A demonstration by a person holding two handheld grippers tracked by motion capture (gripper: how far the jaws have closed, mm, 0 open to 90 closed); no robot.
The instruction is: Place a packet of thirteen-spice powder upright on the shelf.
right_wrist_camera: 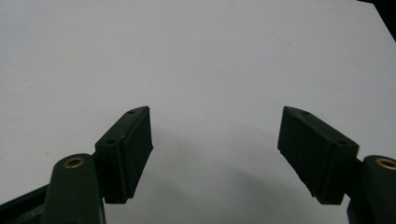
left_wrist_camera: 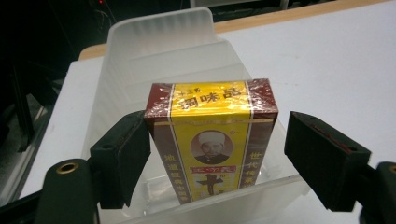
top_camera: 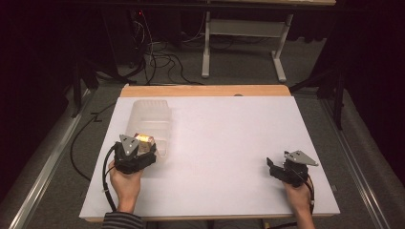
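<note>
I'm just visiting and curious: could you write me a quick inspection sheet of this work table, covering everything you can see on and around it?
Surface: white table, wooden strip along its far edge.
Job's things: yellow and maroon box standing upright in the near end of a translucent plastic bin.
Clutter: nothing seen.
Grippers: left gripper open, box between its jaws, a gap on the right side, the left pad close to the box. Right gripper open over bare table.
Cables: a black cable loops from the left gripper; more lie on the floor beyond the table.
Surroundings: dark room, grey floor, a white table frame behind.
</note>
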